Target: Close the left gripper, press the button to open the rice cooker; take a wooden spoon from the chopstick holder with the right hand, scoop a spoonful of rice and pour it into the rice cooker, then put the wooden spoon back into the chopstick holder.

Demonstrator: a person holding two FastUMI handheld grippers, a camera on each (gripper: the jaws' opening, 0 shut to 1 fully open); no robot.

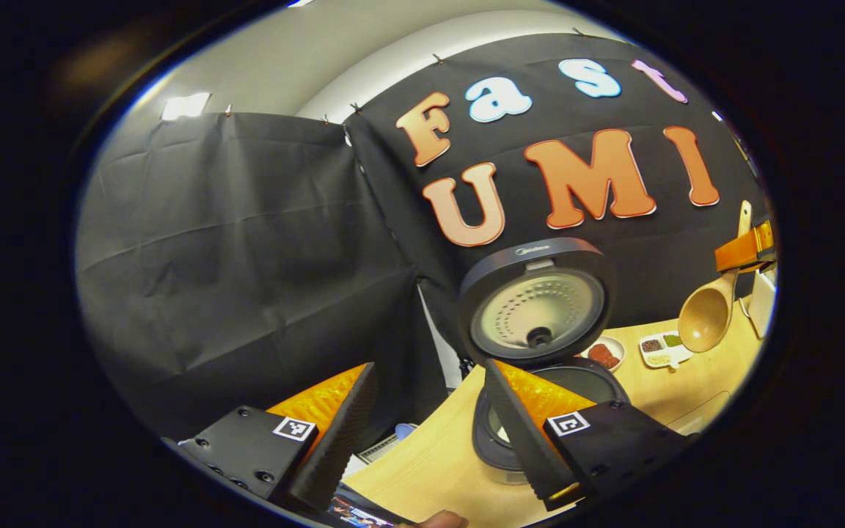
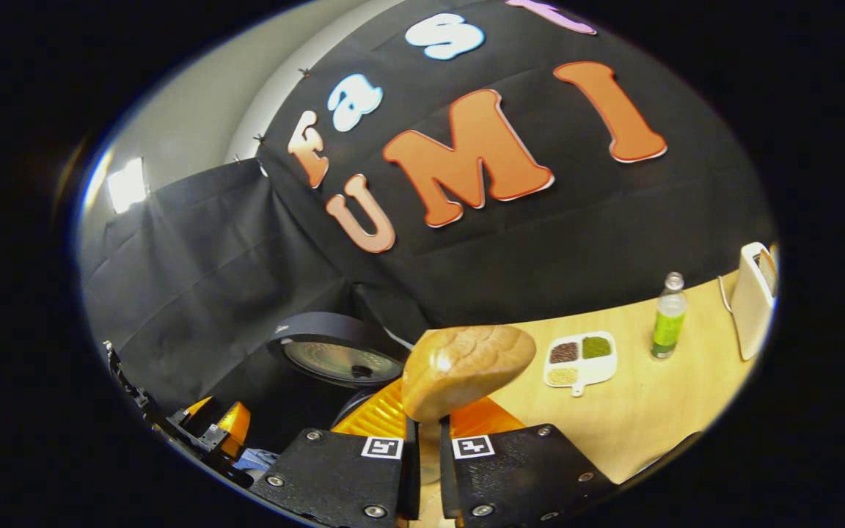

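The rice cooker [image 1: 584,381] stands open on the wooden table, its lid [image 1: 536,308] upright behind the pot. My left gripper [image 1: 430,374] is open, fingers wide apart and holding nothing, just in front of the cooker. To the cooker's right, the wooden spoon [image 1: 705,315] hangs bowl-down above the table, held by its handle in the right gripper [image 1: 749,253]. I see no rice in its hollow. In the right gripper view, my right gripper [image 2: 425,425] is shut on the handle, and the back of the spoon's bowl [image 2: 466,370] rises just ahead. The cooker lid [image 2: 334,359] and left gripper [image 2: 217,425] lie to its left.
A white divided tray [image 2: 580,359] of grains lies on the table [image 2: 650,411], with a small dish [image 1: 604,354] of red bits beside the cooker. A green-labelled bottle [image 2: 668,315] and a white appliance [image 2: 752,301] stand at the far right. Black cloth walls close the back.
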